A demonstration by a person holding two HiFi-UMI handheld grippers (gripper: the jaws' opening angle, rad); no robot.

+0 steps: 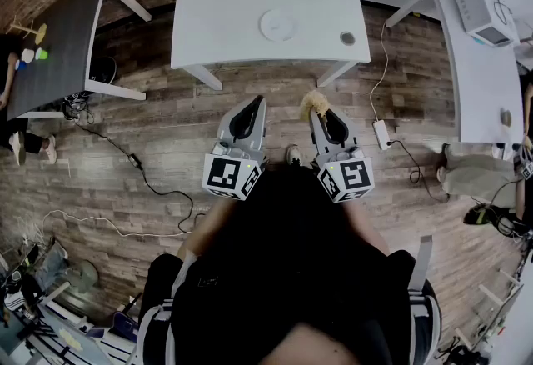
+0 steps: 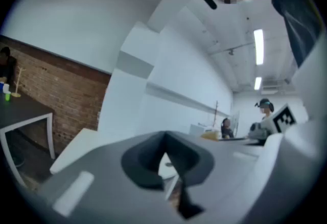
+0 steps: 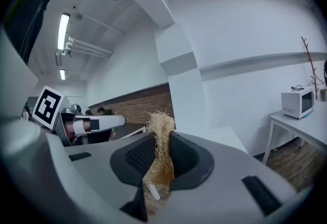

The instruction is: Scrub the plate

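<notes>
The left gripper (image 1: 250,103) is held out in front of the person over the wood floor (image 1: 166,130). Its fingers (image 2: 142,162) are clenched together with nothing between them. Ahead of it stands the white counter (image 1: 216,5), and the plate (image 1: 277,24) lies flat on it, about midway along and nearer the front edge than the back, with neither gripper close to it. To the right, the right gripper (image 1: 321,111) has its fingers (image 3: 134,156) grasping a tuft of pale straw-like scrubber (image 3: 161,133), whose frayed end sticks out past the tips. A small round object (image 1: 347,38) sits near the counter's front right corner, apart from the plate. By my reading, scrubbing has not begun: the tool is in hand and this is the approach. The next move calls for stepping up to the front edge, bringing the scrubber down onto the plate's face, and probably steadying the plate's rim with the empty left gripper so it does not slide.
</notes>
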